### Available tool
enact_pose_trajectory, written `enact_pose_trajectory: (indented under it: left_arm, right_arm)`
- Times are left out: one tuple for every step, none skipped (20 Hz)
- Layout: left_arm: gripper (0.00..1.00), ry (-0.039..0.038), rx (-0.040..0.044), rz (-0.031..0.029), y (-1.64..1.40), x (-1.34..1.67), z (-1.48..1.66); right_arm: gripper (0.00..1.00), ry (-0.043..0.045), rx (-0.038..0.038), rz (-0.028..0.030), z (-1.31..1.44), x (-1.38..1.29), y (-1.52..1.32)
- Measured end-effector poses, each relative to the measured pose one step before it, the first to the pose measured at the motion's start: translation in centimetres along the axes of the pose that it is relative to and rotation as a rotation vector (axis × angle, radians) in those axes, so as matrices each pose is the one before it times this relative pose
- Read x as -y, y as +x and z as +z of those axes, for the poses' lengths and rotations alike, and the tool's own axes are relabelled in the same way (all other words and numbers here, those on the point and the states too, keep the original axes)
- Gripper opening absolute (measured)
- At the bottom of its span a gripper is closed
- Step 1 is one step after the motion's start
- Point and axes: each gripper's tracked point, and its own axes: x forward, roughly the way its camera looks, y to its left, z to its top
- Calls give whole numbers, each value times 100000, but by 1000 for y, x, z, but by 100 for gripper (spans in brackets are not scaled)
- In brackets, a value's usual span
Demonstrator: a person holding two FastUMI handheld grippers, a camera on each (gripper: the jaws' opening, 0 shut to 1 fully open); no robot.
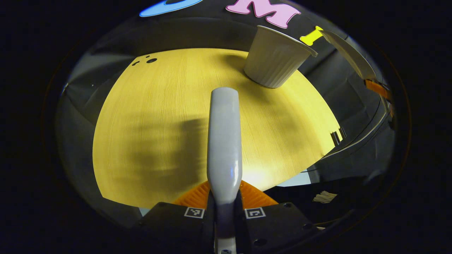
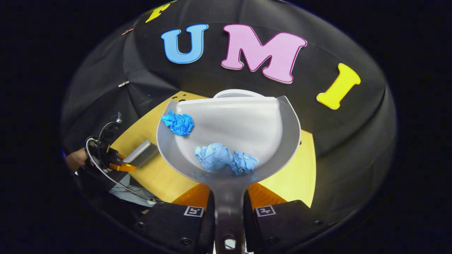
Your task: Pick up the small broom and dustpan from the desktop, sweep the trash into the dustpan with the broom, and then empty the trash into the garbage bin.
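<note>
Smooth grey plastic dustpan, handle pinched in right tool; three crumpled blue paper wads inside. Left tool pinching broom handle.

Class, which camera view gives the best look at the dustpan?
The right gripper view: the dustpan faces the camera, its inside open with three paper balls. The left gripper view catches just its edge at far right.
</note>
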Motion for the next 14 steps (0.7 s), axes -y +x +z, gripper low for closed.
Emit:
enact_pose_trajectory:
  left_arm:
    - [27,-825,402,-85,124,-84,64]
    - [27,-741,380,-129,-42,-28,97]
    - [27,-785,561,142,-36,-73,44]
    - [27,-815,612,142,-38,-31,62]
    - [27,-1246,900,246,-67,-177,-70]
    - [27,-1889,1069,-6,-167,-75,-13]
    - [27,-1067,635,-277,-184,-63,24]
    - [27,-676,630,-140,5,-224,61]
    - [27,-409,489,272,-94,-205,-78]
    - [27,-327,308,184,101,44,23]
    - [27,-529,-33,307,26,-83,-27]
    - [30,-719,-494,506,79,39,-6]
    - [27,-765,-613,591,121,-6,-44]
    - [27,-352,-411,208,108,5,-46]
  right_arm:
    - [38,-1046,1247,-1715,879,713,553]
    - [38,-1451,1464,-2090,901,787,709]
    - [38,-1868,1702,-2596,797,987,856]
    - [38,-1265,1197,-2326,664,990,988]
    - [38,-446,1031,-1908,586,754,1209]
    - [38,-132,1465,-2545,916,1035,1842]
    - [38,524,94,-1132,358,531,1150]
    - [38,1065,238,-1069,296,449,1116]
    - [38,667,296,-1833,421,552,1182]
    - [38,-955,2004,-3160,629,649,937]
    - [38,-1913,3065,-3212,772,533,907]
    - [38,-1804,1728,-2172,260,148,648]
    - [37,-914,399,-1048,117,41,753]
    - [38,-635,31,-1066,26,-25,861]
